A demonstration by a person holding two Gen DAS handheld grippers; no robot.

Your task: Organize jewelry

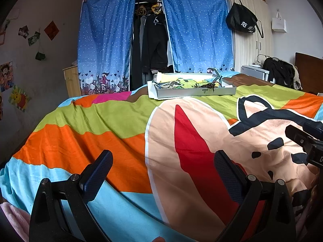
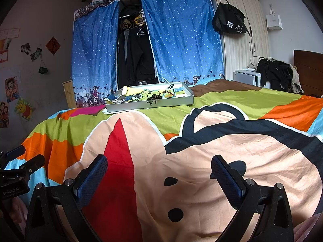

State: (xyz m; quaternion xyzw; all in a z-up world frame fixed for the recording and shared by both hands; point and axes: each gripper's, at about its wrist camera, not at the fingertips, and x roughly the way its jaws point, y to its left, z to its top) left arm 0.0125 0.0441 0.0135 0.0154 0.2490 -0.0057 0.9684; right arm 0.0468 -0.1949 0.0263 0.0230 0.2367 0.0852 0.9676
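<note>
The tray [image 2: 149, 102] sat on the far part of the bed [image 2: 201, 161], its long axis running left to right, well apart from both grippers. A dark bead strand [image 2: 155, 97] draped over its front wall; it looked light, limp and slippery, best pinched where the beads bunch. The left gripper [image 1: 161, 173] and right gripper [image 2: 159, 175] were spread wide, holding nothing.

Bedspread [image 2: 201, 161]: soft matt cloth, lightly creased. Tray [image 2: 149, 102], mid-frame: smooth pale grey, prob. card or metal, can't tell. Beaded bracelet [image 2: 154, 96]: dark glossy beads. Both grippers' finger pads [image 2: 92, 179]: blue textured rubber-like; arms matt black plastic. Wardrobe curtains [image 2: 181, 40], upper frame: thin wrinkled cloth.
</note>
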